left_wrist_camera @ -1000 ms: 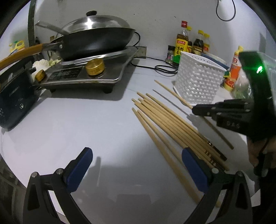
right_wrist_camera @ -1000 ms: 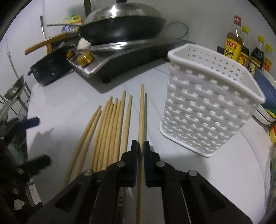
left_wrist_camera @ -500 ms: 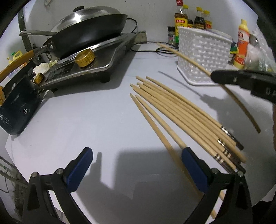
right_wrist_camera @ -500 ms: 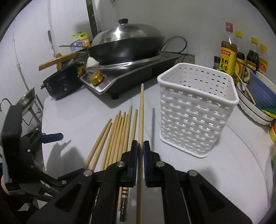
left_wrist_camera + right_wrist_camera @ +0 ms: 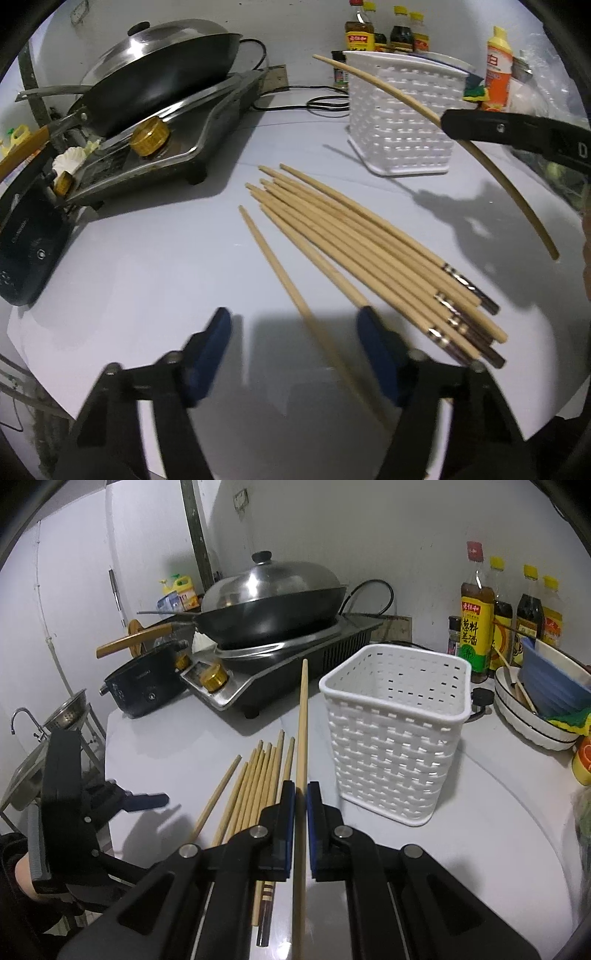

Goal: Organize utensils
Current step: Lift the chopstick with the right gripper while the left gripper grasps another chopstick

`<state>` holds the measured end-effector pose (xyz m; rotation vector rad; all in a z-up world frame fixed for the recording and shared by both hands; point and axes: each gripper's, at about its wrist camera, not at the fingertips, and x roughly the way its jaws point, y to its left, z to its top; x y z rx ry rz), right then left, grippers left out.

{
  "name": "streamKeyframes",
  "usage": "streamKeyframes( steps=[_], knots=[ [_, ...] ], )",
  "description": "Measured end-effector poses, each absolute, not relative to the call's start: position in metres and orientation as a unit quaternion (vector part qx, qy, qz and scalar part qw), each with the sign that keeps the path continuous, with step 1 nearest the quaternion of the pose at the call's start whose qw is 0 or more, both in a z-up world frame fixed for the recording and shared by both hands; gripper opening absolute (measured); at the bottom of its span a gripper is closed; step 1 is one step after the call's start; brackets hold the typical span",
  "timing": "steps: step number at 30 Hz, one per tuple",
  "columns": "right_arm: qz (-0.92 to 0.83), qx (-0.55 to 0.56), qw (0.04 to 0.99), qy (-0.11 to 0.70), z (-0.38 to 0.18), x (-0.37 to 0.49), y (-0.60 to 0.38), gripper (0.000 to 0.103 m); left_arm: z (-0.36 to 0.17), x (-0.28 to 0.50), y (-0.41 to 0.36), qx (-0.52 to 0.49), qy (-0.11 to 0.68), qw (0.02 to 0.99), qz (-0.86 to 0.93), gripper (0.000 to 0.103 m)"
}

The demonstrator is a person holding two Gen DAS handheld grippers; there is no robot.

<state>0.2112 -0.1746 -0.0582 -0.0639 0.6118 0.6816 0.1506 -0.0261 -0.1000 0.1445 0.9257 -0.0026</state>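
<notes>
On the pale round tabletop [image 5: 480, 812], a loose row of bamboo chopsticks [image 5: 369, 240] lies left of the white woven plastic basket [image 5: 395, 731], which stands upright. Behind the chopsticks sits a flat steel stove [image 5: 280, 664] carrying a dark lidded wok [image 5: 269, 605]. Sauce bottles [image 5: 476, 609] stand behind the basket against the wall, and stacked bowls [image 5: 535, 709] rest to its right. One lifted chopstick [image 5: 301, 757] hangs above the tabletop just left of the basket, apart from it.
</notes>
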Motion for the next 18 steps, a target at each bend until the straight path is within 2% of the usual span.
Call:
streamKeyframes(
  steps=[5,8,18],
  knots=[
    [0.329,-0.028,0.898,0.292,-0.056,0.208,-0.182,0.006,-0.1,0.147,-0.029,0.041,0.451,0.891,-0.024,0.026],
    [0.329,-0.025,0.899,0.289,-0.053,0.205,-0.186,0.006,-0.1,0.146,-0.03,0.027,0.453,0.891,-0.03,0.014],
    [0.324,-0.026,0.903,0.28,-0.043,0.195,-0.194,0.006,-0.1,0.139,-0.021,-0.007,0.45,0.892,-0.034,0.007]
  ],
)
